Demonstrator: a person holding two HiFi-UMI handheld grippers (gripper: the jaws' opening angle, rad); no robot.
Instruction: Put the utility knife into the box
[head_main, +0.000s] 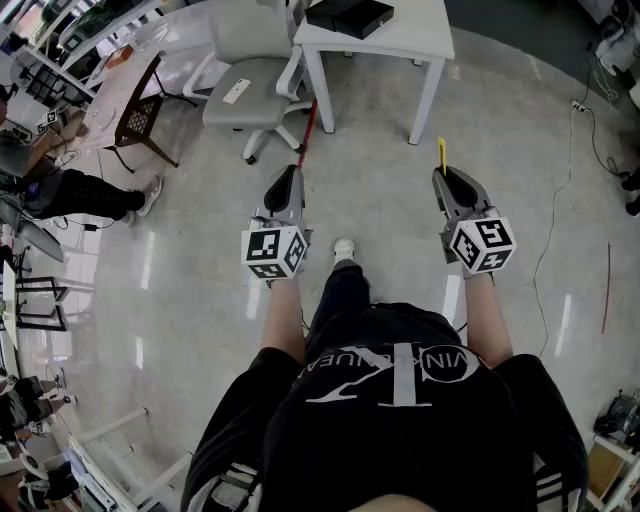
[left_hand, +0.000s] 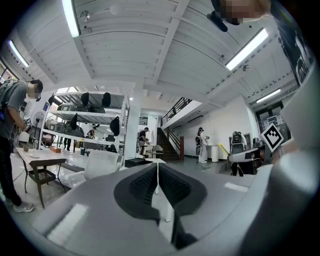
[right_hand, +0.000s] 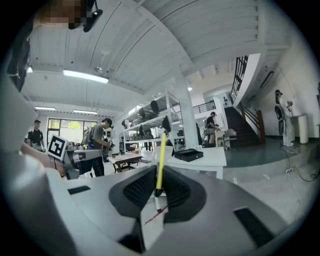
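The 2 grippers are held out over the pale floor (head_main: 380, 200), well short of the white table (head_main: 405, 42). The right gripper (head_main: 446, 174) is seen closed on the utility knife (head_main: 441, 155): in the right gripper view the yellow handle (right_hand: 160, 160) is pinched upright between the 2 dark pads, its upper length standing clear above them and its narrow dark end showing just below. The left gripper (head_main: 290, 172) is seen with its jaws brought together to a thin slit, and nothing is gripped between them in the left gripper view (left_hand: 158, 175). The black box (head_main: 350, 15) is found on the table top, well apart from the knife. A grey office chair (head_main: 250, 70) is placed left of the table.
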